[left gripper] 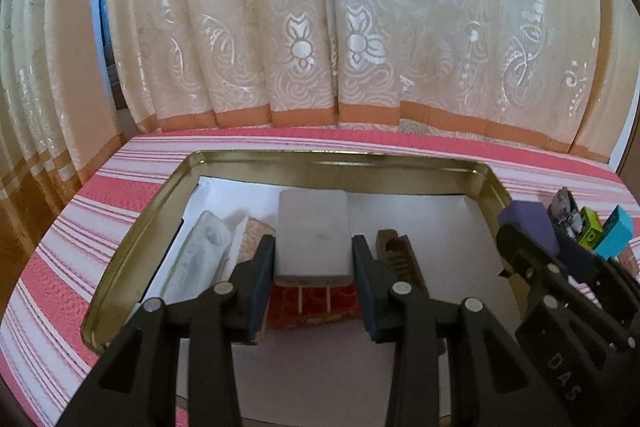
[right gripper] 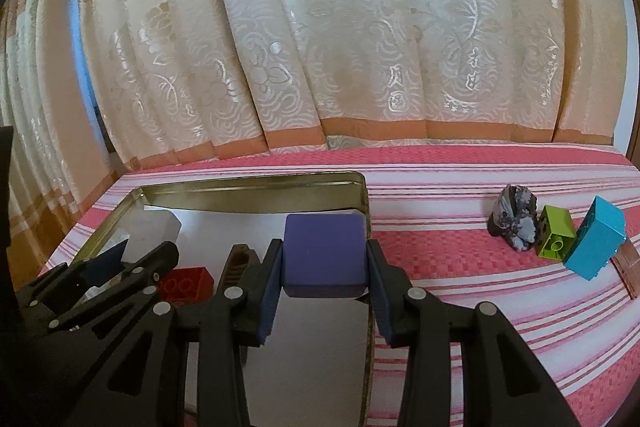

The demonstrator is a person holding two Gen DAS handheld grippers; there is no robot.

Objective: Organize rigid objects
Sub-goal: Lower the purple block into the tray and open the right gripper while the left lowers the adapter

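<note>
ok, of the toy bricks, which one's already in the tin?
The red brick, inside the tin. The green brick and blue brick sit out on the striped cloth.

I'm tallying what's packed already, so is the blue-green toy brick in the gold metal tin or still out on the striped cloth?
Out. The blue-green toy brick lies on the striped cloth, right of the gold metal tin.
</note>
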